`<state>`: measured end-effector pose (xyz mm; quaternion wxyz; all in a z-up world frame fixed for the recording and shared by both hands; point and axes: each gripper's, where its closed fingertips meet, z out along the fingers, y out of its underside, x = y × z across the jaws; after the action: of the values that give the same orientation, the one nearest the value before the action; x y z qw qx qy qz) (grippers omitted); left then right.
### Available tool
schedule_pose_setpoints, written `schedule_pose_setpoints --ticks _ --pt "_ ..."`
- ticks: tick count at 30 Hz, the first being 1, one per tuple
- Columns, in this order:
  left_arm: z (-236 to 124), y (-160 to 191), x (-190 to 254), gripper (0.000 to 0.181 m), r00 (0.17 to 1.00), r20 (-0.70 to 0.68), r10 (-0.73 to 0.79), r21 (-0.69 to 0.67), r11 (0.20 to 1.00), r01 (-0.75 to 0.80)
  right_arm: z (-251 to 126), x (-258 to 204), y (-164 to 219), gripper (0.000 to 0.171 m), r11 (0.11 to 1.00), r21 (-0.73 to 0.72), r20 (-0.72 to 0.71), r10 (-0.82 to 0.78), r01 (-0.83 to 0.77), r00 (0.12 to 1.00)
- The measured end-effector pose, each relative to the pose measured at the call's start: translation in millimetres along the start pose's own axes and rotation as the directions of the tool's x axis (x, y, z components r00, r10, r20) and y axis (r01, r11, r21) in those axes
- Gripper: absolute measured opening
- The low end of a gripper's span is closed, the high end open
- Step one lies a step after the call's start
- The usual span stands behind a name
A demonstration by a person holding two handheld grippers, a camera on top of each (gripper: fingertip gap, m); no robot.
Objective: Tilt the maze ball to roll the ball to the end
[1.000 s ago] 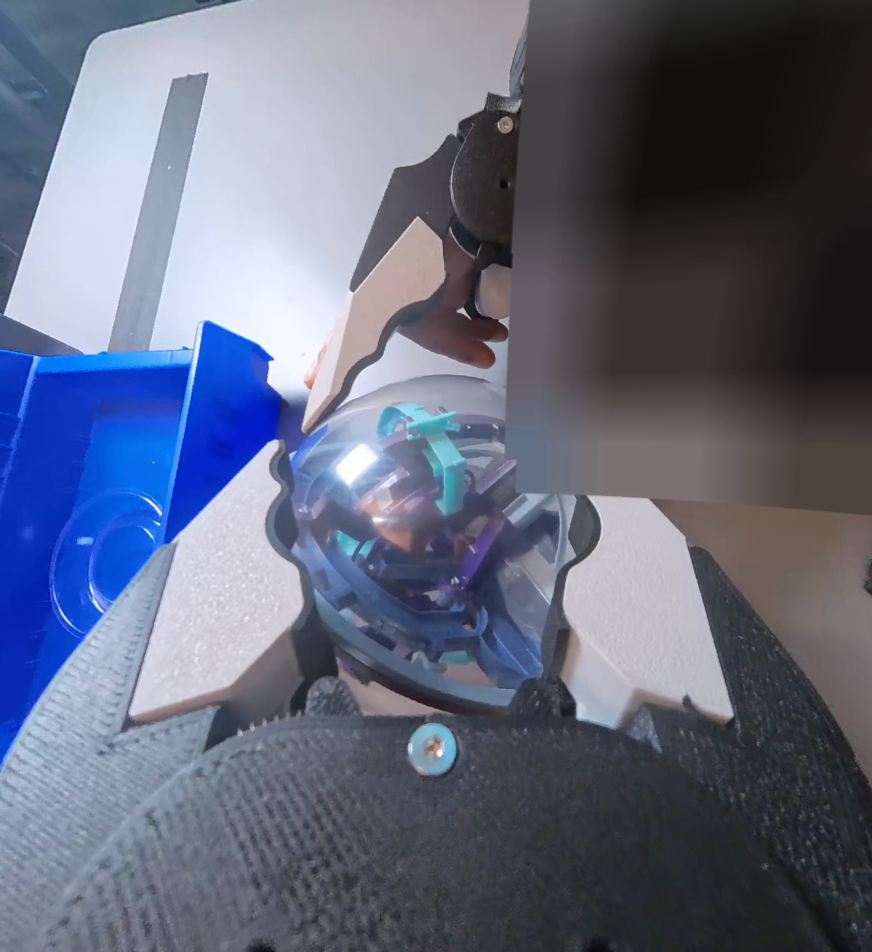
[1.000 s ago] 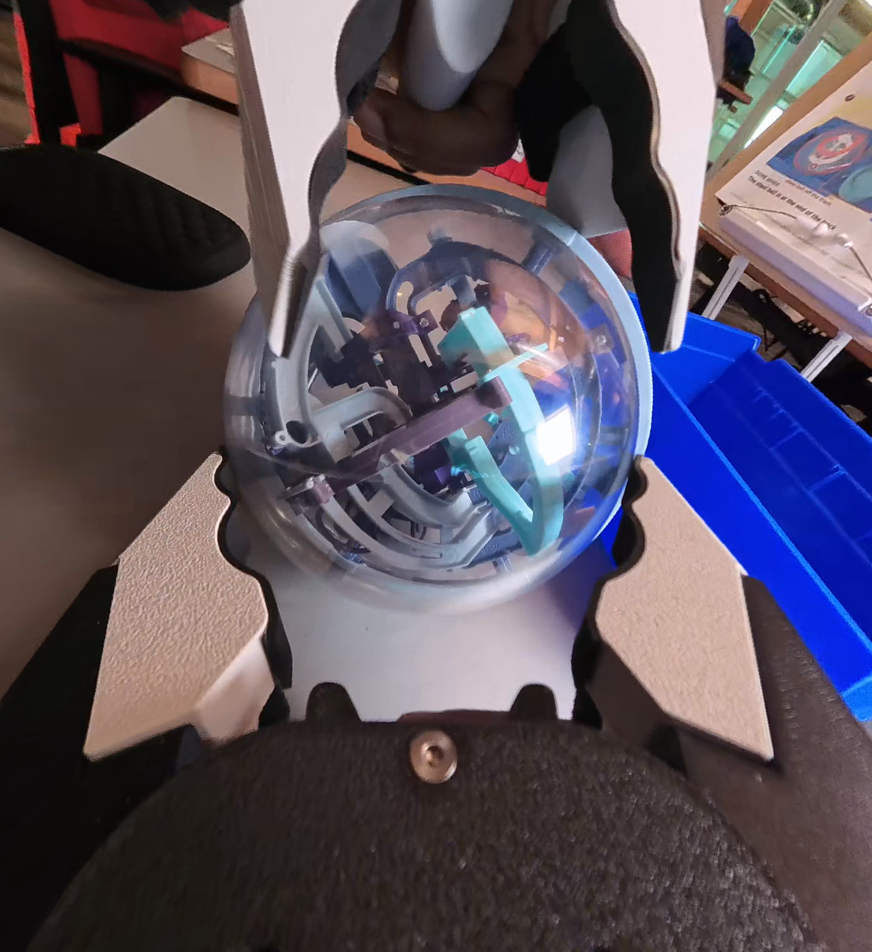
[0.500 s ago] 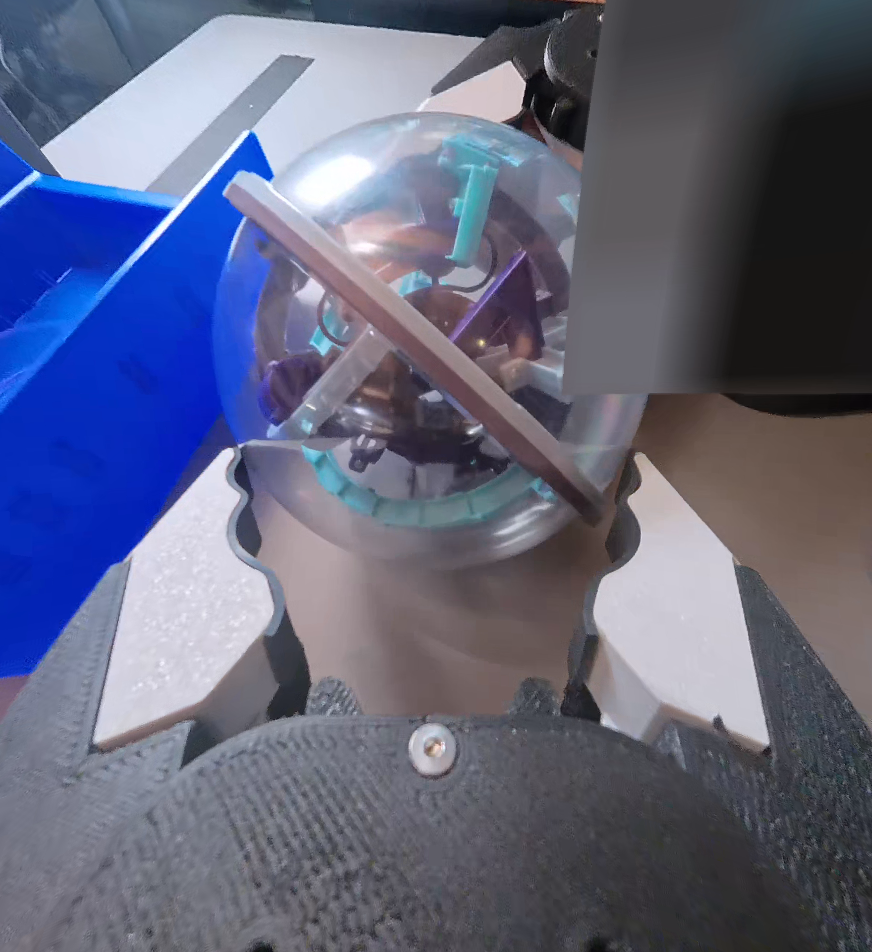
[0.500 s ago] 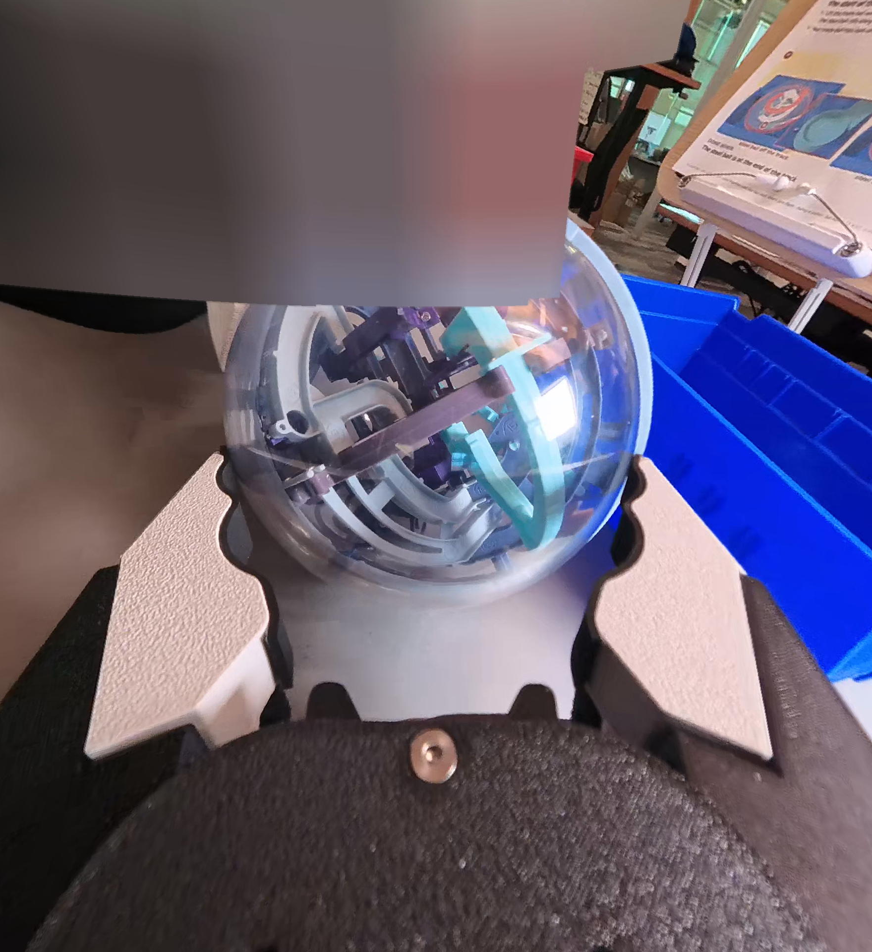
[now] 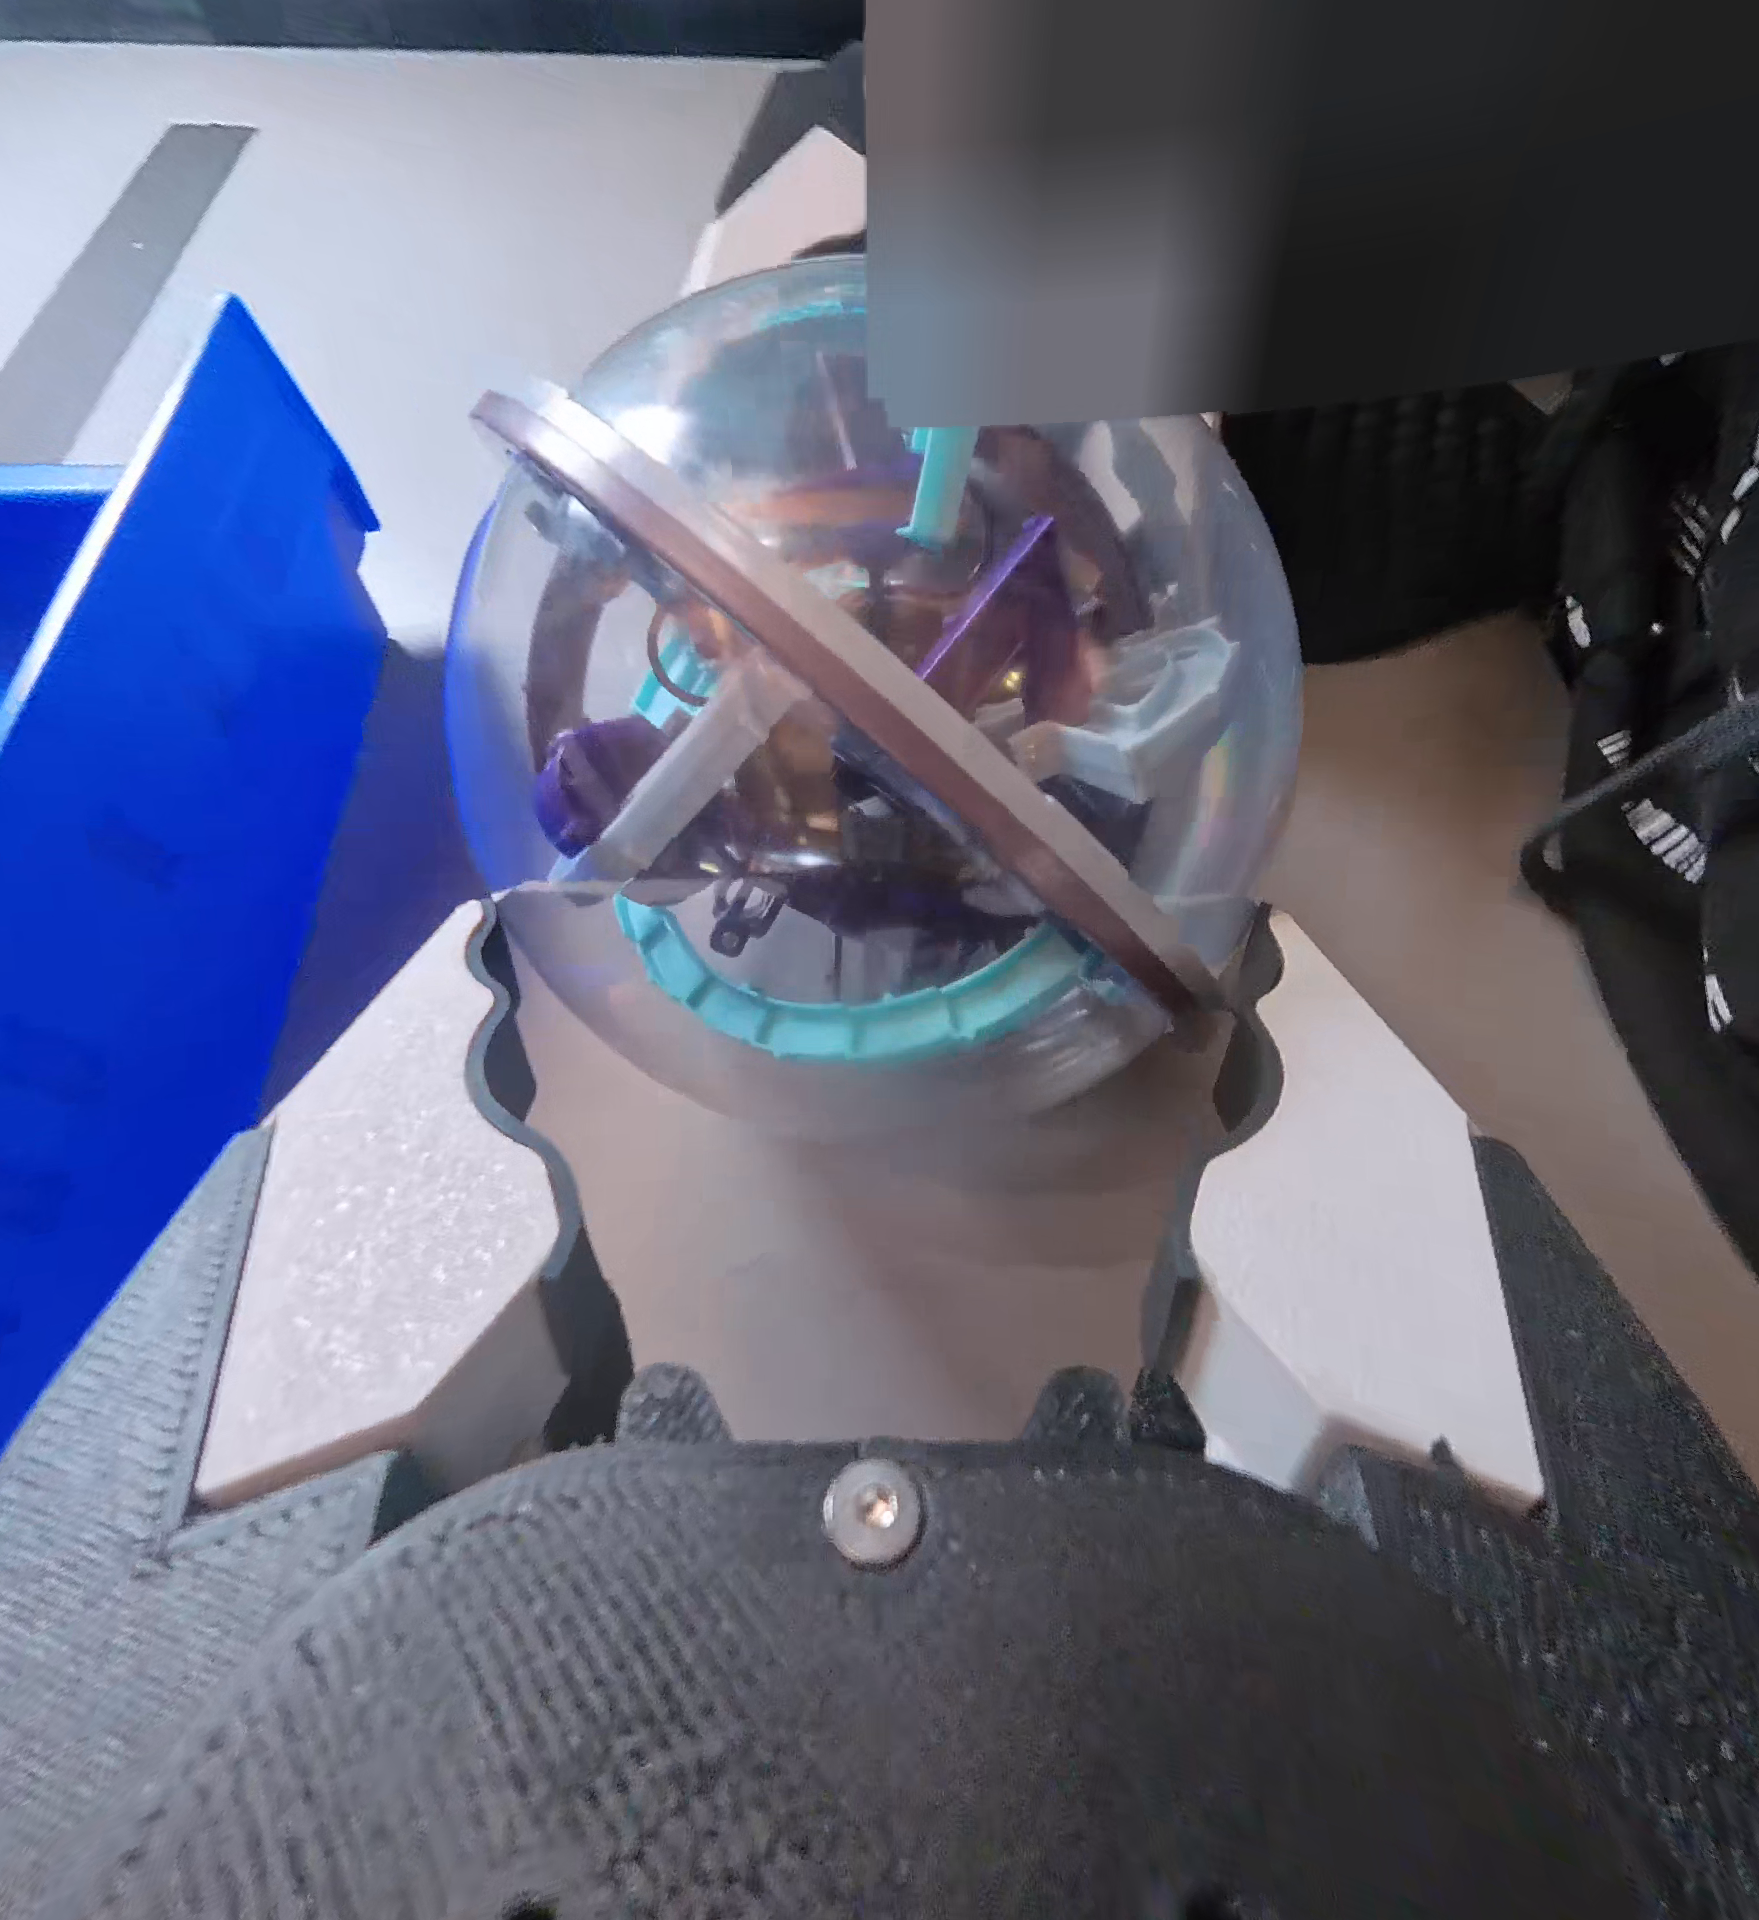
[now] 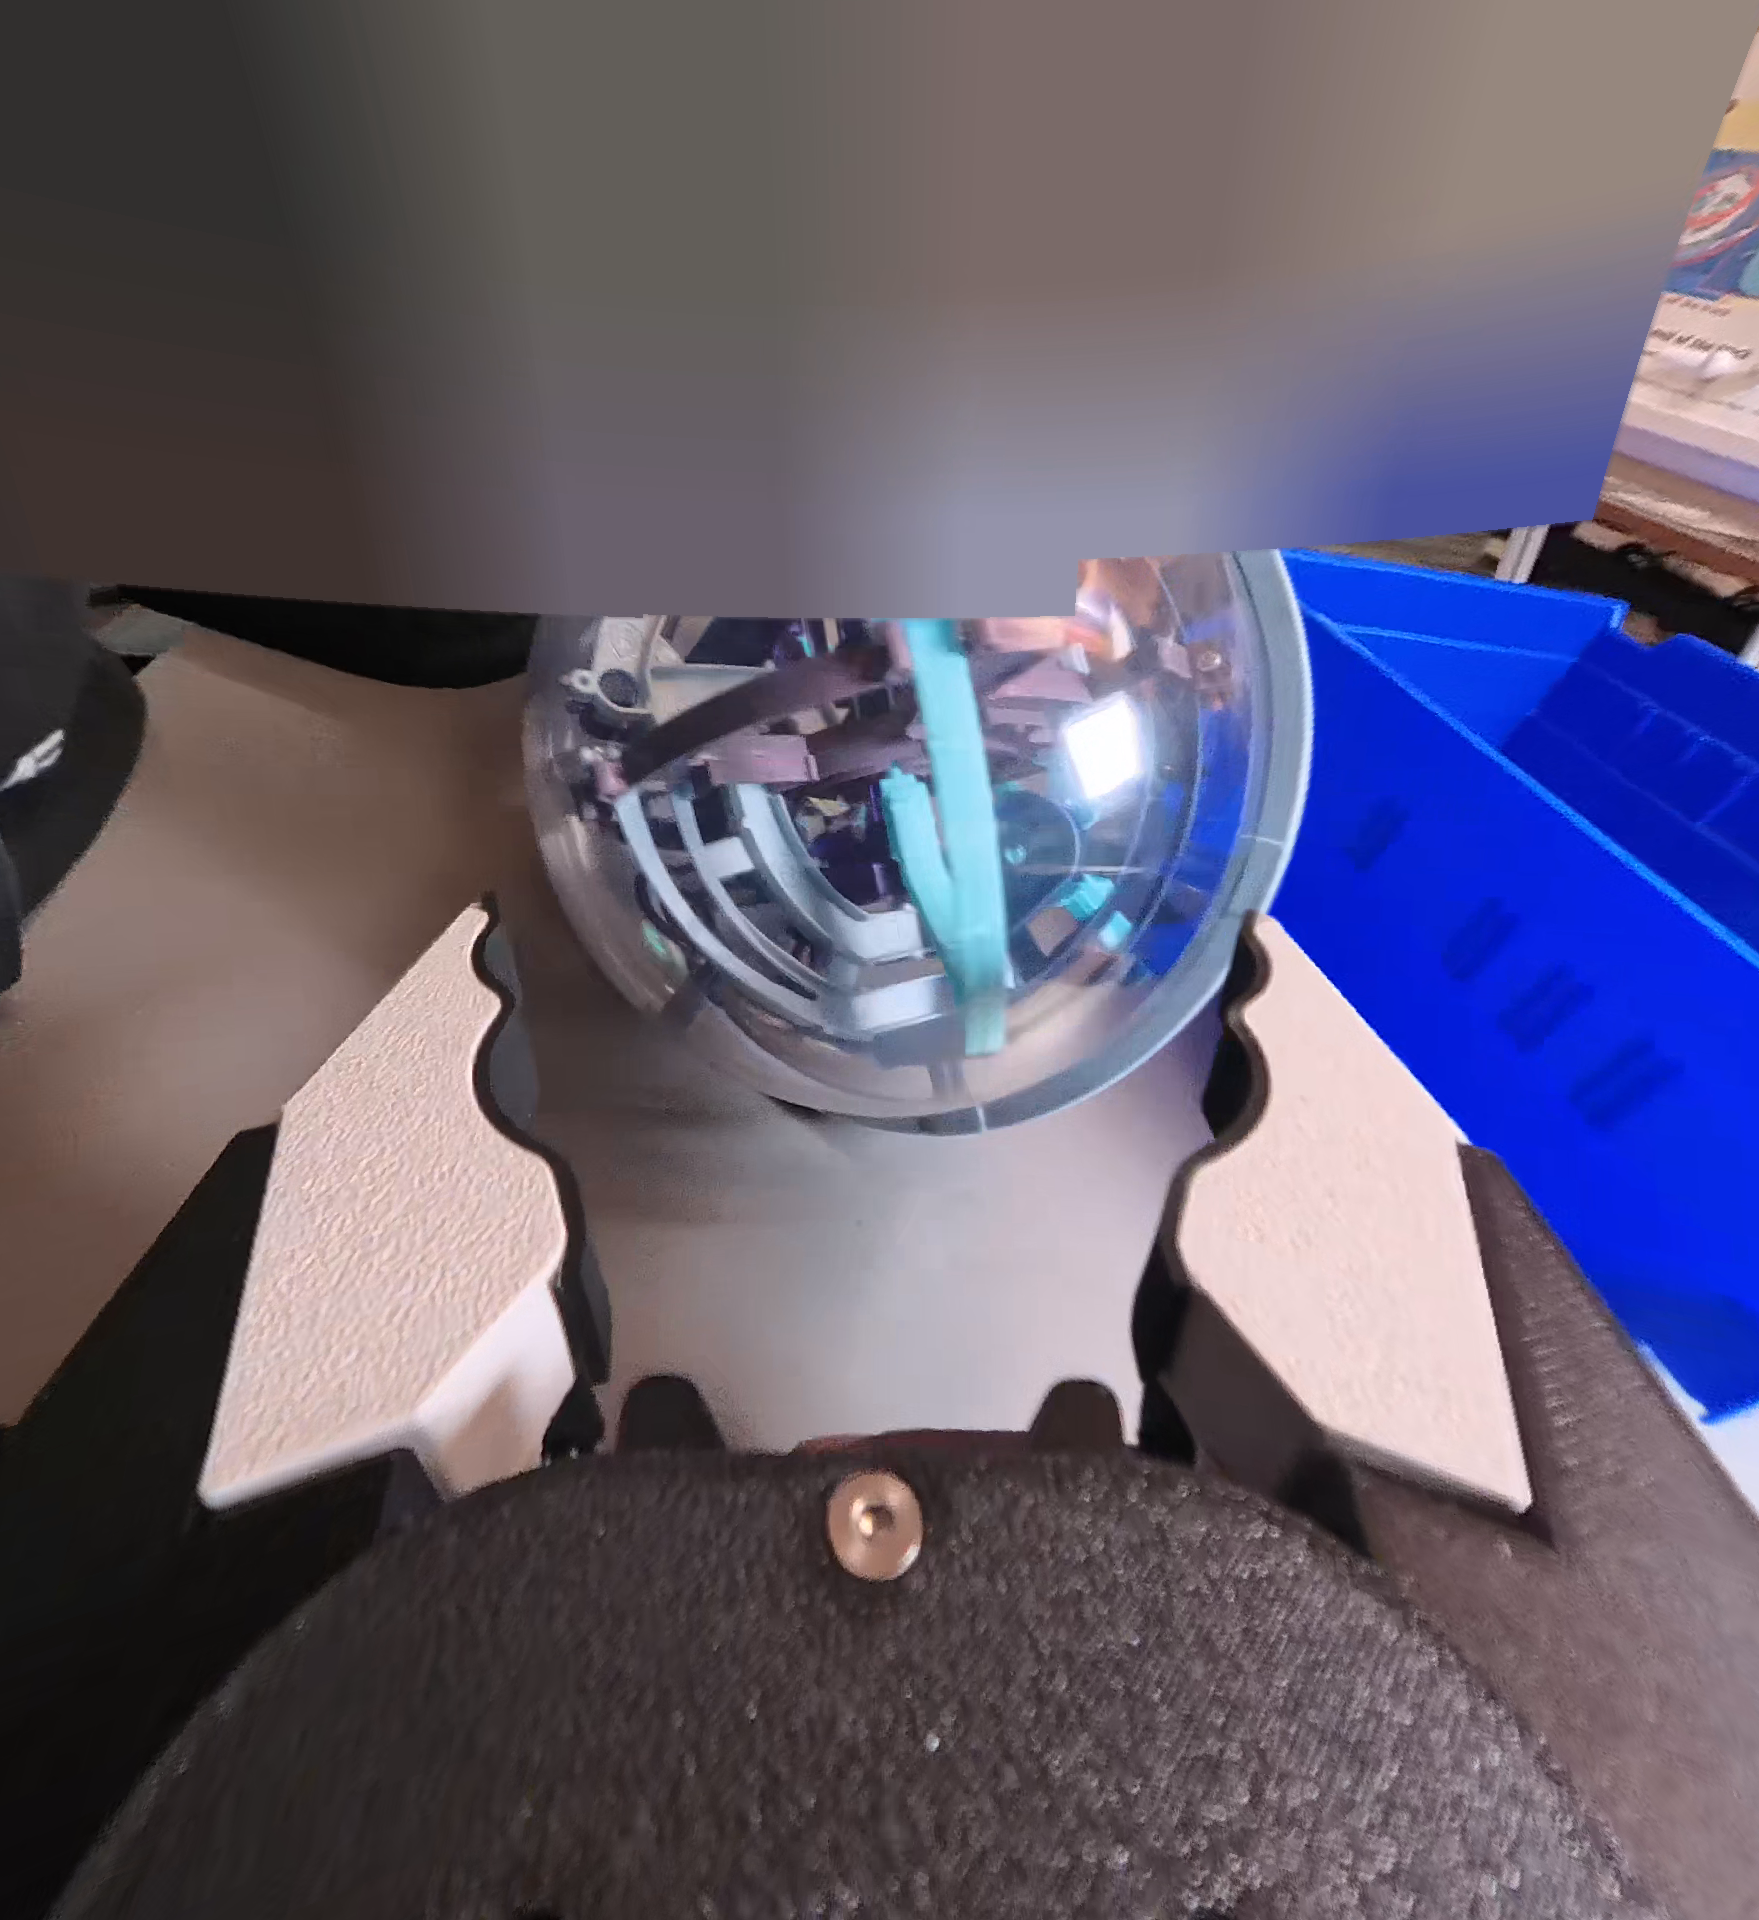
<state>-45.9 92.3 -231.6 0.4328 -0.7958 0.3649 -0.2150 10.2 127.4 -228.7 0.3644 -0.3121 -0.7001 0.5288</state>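
While the transparent maze ball (image 5: 870, 707) sits at the centre of the left wrist view, the left gripper (image 5: 870, 925) frames it from below with its two pale fingers (image 5: 387, 1174) spread wide, their tips touching the sphere's lower sides at about eight and four o'clock; whether they press on it or only rest against it I cannot tell. Inside the sphere a dark ring runs slantwise from ten to four o'clock, with a teal curved track along the bottom and purple and grey pieces between. A blue bin (image 5: 116, 810) stands just beside the sphere at nine o'clock, on a pale table (image 5: 418, 187). Black fabric with white markings (image 5: 1706, 665) lies at three o'clock.

In the right wrist view, the maze ball (image 6: 916, 862) sits just above centre, its top hidden by a blurred patch. The right gripper (image 6: 870, 925) likewise has its fingers (image 6: 387, 1195) spread, their tips meeting the sphere's lower edges. The blue bin (image 6: 1561, 935) is at three o'clock, touching or nearly touching the sphere. The small ball inside the maze is not clearly visible.
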Motion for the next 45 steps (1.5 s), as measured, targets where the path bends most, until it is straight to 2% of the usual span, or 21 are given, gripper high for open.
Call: schedule_pose_setpoints --ticks 4,11,14,18,23,27,32,39,45 --pt "0 -2 -4 0.133 0.998 -0.058 0.008 -0.052 0.999 -0.011 3 13 11 0.140 0.999 -0.047 0.084 0.012 -0.008 0.996" --pt "3 -4 -10 0.132 0.997 -0.082 0.005 -0.161 0.987 -0.018 12 19 15 0.141 0.998 -0.055 0.122 0.020 -0.014 0.992" --pt "-3 -3 -13 0.126 0.999 -0.013 -0.045 -0.208 0.977 0.041 11 23 15 0.140 0.998 -0.054 0.087 0.027 -0.022 0.996" --pt "-7 -10 -10 0.125 0.977 0.105 -0.187 -0.164 0.966 0.203 11 22 14 0.138 0.997 -0.056 0.060 0.054 -0.051 0.997" --pt "13 -11 -5 0.141 0.962 0.258 -0.089 -0.172 0.976 0.137 8 20 17 0.137 0.994 -0.078 0.079 0.079 -0.072 0.994" --pt "23 -21 -7 0.145 0.952 0.287 -0.102 -0.053 0.991 0.122 3 20 20 0.138 0.985 -0.097 0.091 0.149 -0.140 0.985" --pt "30 -34 -16 0.145 0.946 0.237 -0.220 0.136 0.972 0.192 -3 25 24 0.140 0.952 -0.113 0.110 0.298 -0.286 0.948" --pt "31 -39 -19 0.144 0.968 0.194 -0.161 0.170 0.977 0.128 -3 27 25 0.143 0.955 -0.109 0.023 0.281 -0.277 0.959" --pt "30 -42 -24 0.143 0.977 0.118 -0.177 0.239 0.960 0.145 -6 30 21 0.141 0.945 -0.064 -0.094 0.316 -0.322 0.944"
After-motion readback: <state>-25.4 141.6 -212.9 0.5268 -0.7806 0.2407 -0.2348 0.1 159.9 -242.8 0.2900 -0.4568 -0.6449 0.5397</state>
